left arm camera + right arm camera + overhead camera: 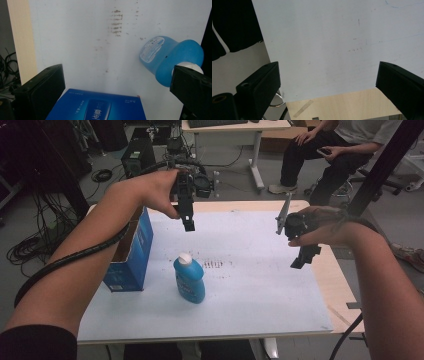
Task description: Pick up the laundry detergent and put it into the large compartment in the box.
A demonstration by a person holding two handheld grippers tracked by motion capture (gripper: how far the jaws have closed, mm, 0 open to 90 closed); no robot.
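While both grippers hover (jaws apart), bottle (189,279) upright.

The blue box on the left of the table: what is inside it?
The blue box stands open at the top. In the high view only its brown cardboard inner wall shows. The person's left forearm crosses over the opening, so its bottom and any contents are hidden.

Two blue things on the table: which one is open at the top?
The blue box at the table's left edge: its top stands open. The blue bottle beside it wears a white cap.
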